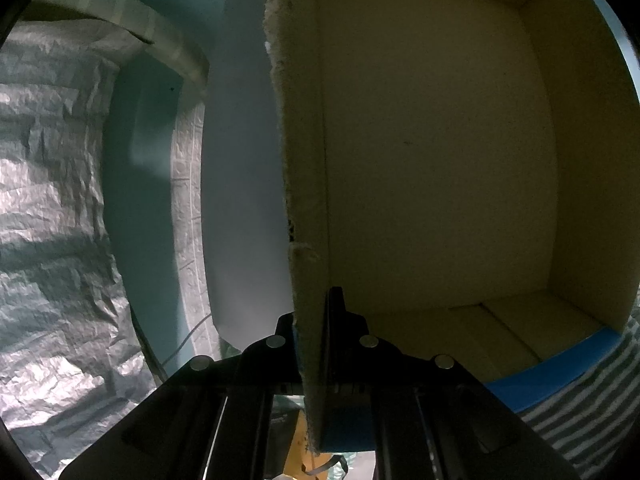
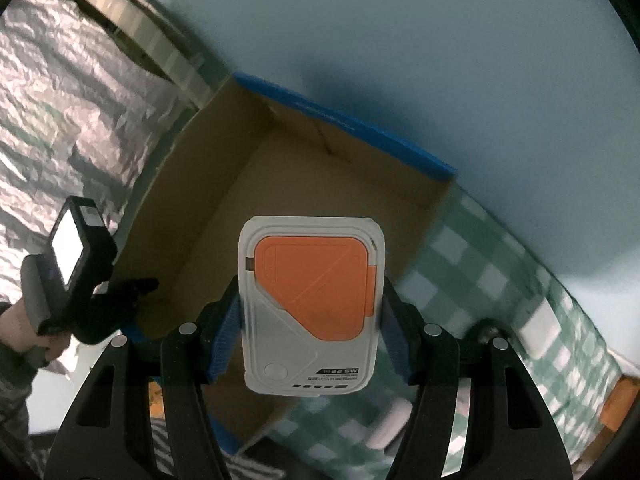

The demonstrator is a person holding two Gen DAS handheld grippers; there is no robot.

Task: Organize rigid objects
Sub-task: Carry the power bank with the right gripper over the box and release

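My right gripper (image 2: 312, 304) is shut on a white and orange wireless power bank (image 2: 314, 304) and holds it above the open cardboard box (image 2: 320, 152) with blue tape on its rim. My left gripper (image 1: 314, 344) is shut on the box's torn left wall (image 1: 300, 160); the bare cardboard inside of the box (image 1: 440, 160) fills that view. The left gripper also shows in the right wrist view (image 2: 120, 292), clamped on the box's left edge.
A green and white checked cloth (image 2: 500, 300) covers the surface to the right of the box. Crinkled silver foil (image 1: 48, 200) lies on the left, with a pale blue wall (image 2: 400, 20) behind. A small orange object (image 2: 620, 404) sits at the far right.
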